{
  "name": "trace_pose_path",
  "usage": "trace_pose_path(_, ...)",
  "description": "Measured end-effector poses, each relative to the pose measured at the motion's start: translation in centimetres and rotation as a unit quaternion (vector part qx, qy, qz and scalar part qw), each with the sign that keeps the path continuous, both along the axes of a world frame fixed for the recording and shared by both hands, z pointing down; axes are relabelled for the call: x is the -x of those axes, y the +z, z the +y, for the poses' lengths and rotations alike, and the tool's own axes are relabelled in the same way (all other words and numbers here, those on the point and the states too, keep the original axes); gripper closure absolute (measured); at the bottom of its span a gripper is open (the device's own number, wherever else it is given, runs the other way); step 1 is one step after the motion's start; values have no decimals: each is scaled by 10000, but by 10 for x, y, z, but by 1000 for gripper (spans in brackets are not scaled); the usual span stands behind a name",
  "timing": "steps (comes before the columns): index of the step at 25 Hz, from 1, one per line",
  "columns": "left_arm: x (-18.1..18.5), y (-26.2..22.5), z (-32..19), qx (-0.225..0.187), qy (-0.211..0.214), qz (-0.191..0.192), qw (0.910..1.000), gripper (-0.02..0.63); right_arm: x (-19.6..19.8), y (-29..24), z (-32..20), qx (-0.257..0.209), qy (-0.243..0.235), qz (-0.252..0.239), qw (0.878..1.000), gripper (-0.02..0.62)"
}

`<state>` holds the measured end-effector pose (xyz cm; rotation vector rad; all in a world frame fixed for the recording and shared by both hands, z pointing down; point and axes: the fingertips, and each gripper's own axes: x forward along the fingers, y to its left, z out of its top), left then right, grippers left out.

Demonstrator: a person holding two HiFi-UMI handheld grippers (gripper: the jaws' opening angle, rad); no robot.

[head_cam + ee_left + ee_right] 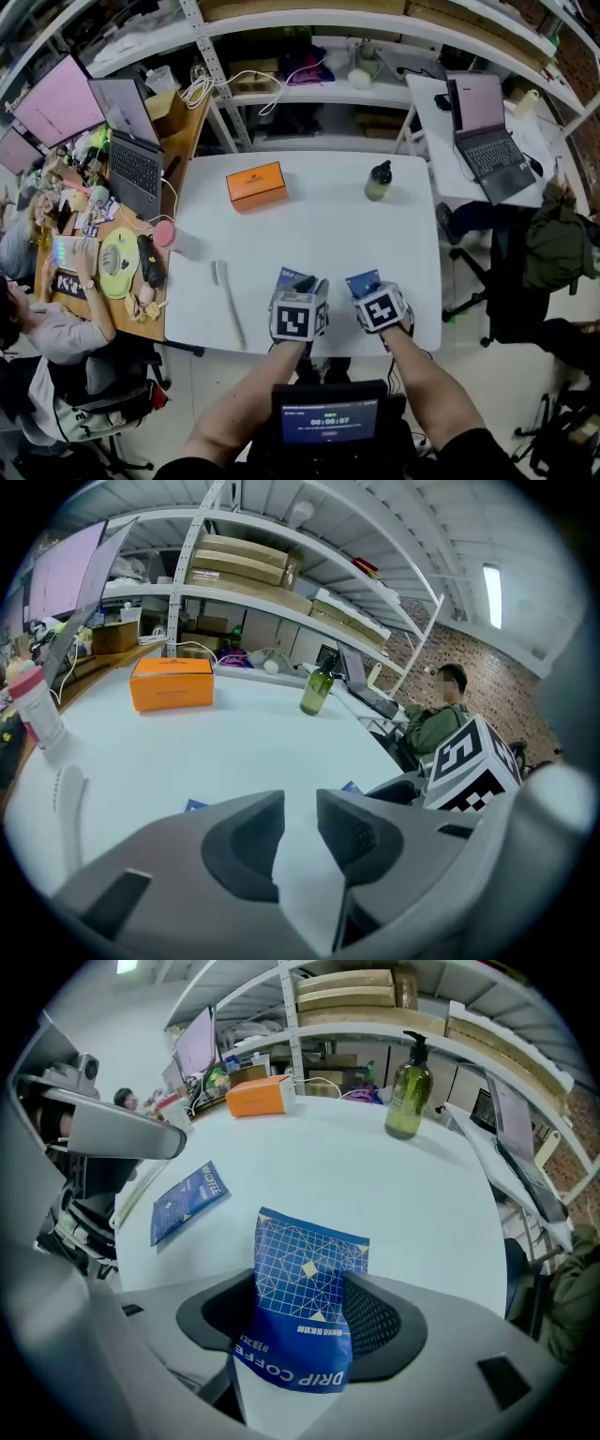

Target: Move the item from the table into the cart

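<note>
Two blue drip coffee packets lie near the front edge of the white table (309,220). One packet (305,1307) stands between the pads of my right gripper (302,1312), which is shut on it; the head view shows this packet (364,281) just ahead of the right gripper (373,292). The other packet (294,278) (187,1202) lies flat on the table under the tips of my left gripper (300,289). Only a corner of this packet (195,804) shows in the left gripper view. The left gripper (300,810) is open with nothing between its pads.
An orange box (256,184) and a green pump bottle (378,181) stand further back on the table. A white brush (226,302) lies at the front left, a pink-capped tube (174,237) at the left edge. Cluttered desks with laptops flank the table; a person (37,319) sits on the left.
</note>
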<state>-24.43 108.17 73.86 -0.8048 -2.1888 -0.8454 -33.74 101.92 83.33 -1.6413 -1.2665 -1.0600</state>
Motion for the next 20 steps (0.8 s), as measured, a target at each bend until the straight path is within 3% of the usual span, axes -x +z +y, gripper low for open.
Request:
trace_pose_path(11,-4,-10,-3,51,126,-140,9998,488,20,-7,7,279,496,123,9983,503)
trace_pose_path(15,3,-25,-9,141,242,-217,9994,488,27,-29,10,674,741,302,9945,551)
trace_pose_path(20,28,-63,-25,423,426,-296,9978,488,45,-83,-3,1336,1014,479,9847,557)
